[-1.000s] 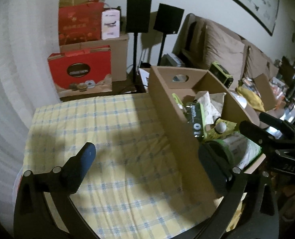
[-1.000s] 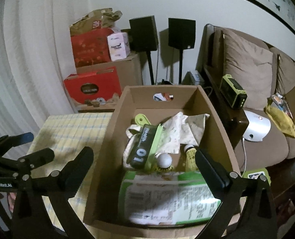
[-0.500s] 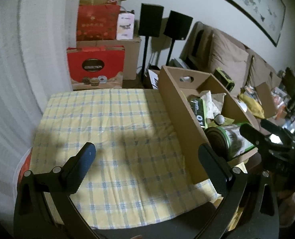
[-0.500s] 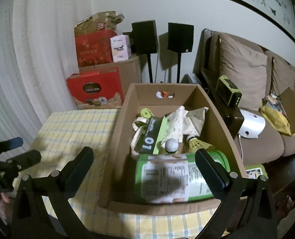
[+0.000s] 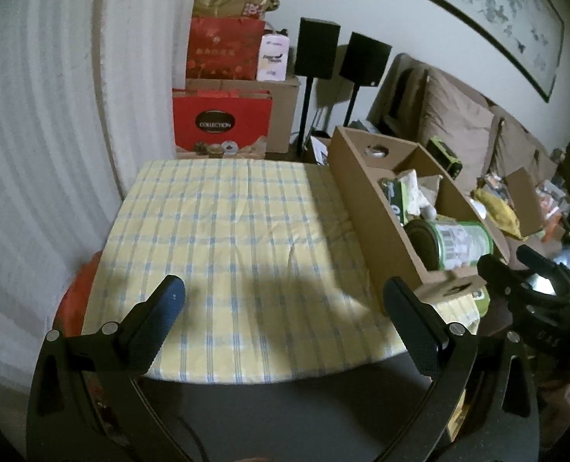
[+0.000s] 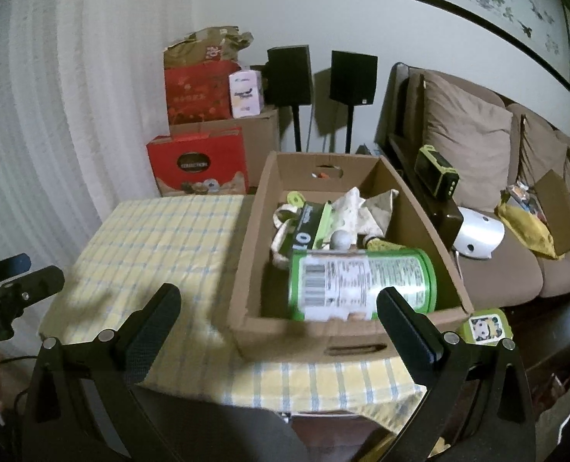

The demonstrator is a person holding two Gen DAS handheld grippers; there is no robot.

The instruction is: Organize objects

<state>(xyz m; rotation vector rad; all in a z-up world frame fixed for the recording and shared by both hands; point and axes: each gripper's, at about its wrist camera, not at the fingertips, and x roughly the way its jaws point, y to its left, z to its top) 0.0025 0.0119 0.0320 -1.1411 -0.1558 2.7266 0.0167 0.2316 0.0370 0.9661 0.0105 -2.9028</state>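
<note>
A brown cardboard box (image 6: 246, 254) (image 5: 366, 208) stands on the right part of a table with a yellow-and-blue checked cloth (image 5: 227, 238) (image 6: 161, 238). Inside lie a green-and-white can (image 6: 362, 283) (image 5: 452, 240) on its side, a dark green packet marked 01 (image 6: 304, 231), a pale cloth bag (image 6: 356, 208), a small white ball (image 6: 341, 239) and a shuttlecock (image 6: 381, 245). My left gripper (image 5: 281, 300) is open and holds nothing, back past the table's near edge. My right gripper (image 6: 277, 306) is open too, before the box's near wall. Each gripper shows at the edge of the other's view.
Red gift boxes (image 5: 221, 123) and cardboard cartons (image 5: 242, 88) are stacked behind the table, with two black speakers on stands (image 5: 317, 54). A brown sofa (image 6: 473, 146) with cushions and clutter runs along the right. A small green box (image 6: 485, 327) sits by the box's near right corner.
Both grippers have pulled back and up from the box and table; more of the table and its near edge shows now. Both stay open. The box's contents have not moved.
</note>
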